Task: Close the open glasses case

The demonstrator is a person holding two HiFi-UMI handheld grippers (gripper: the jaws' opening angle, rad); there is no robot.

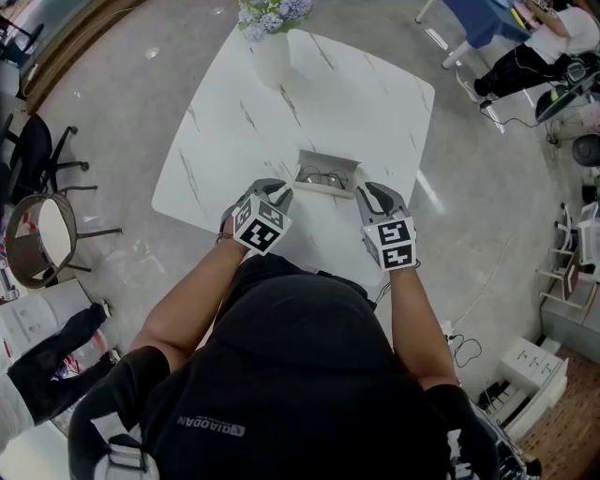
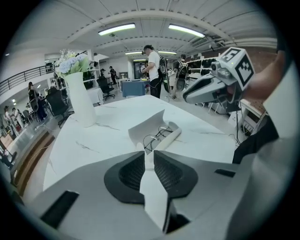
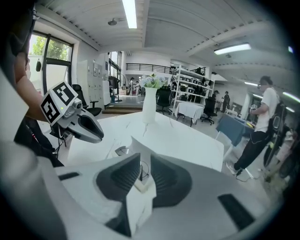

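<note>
Where the left gripper (image 2: 148, 153) ends, its two grey ribbed fingers are almost together. Only a sliver of tabletop shows between the tips, and nothing is held. The right gripper (image 3: 145, 154) also has its fingers at a narrow slit. The beige end rim of the open off-white glasses case (image 1: 328, 175) sits in that slit, pinched at the case's right end.

The case lies on the white marble-pattern square table (image 1: 356, 103), near the person's edge, with its lid raised on the far side and its base toward the person. Thin wire-rimmed glasses (image 2: 158, 136) lie inside the base. The left gripper's tips are just beside the case's left end, not touching it, with a strip of table between.

Both grippers point away from the person, one on either side of the case. Each carries a cube with black-and-white square markers (image 1: 260, 225). Bare forearms hold them, and the person wears a black hooded top (image 1: 281, 375).

At the far end of the table stands a tall white vase (image 1: 272, 58) with pale blue and white flowers (image 1: 272, 14), well apart from the case. Around the table is grey polished floor (image 1: 122, 112), with a black office chair (image 1: 37, 155) at the left. Both gripper views show a standing person in a white shirt (image 2: 152, 65), desks and ceiling strip lights (image 2: 117, 29) in the background.
</note>
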